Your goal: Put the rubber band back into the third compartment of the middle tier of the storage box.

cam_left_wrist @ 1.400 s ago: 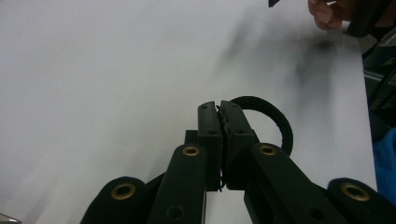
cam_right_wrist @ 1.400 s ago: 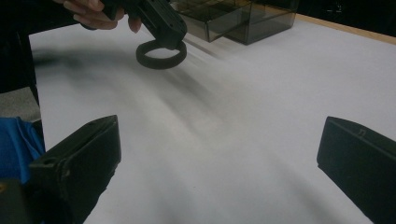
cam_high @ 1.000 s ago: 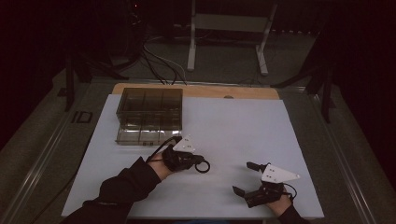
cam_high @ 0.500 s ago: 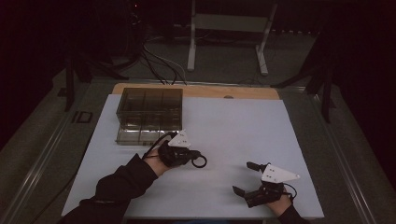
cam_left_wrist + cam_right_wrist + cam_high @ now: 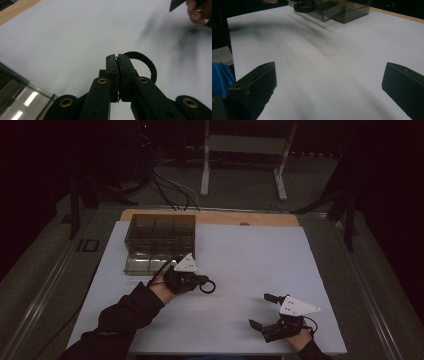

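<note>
Smoky clear compartment box (image 5: 159, 243) at far-left of white mat (image 5: 260, 260) — contents not discernible. Left gripper (image 5: 197, 281) just right of box front corner, jaws clenched on black ring (image 5: 146, 65). Right gripper (image 5: 264, 311) near mat's front edge — jaws spread wide, holding nothing. Left gripper view shows ring pinched at its rim.

A white-topped table (image 5: 240, 255) with a wooden far edge carries a smoky, seemingly compartmented plastic box (image 5: 159, 243).
</note>
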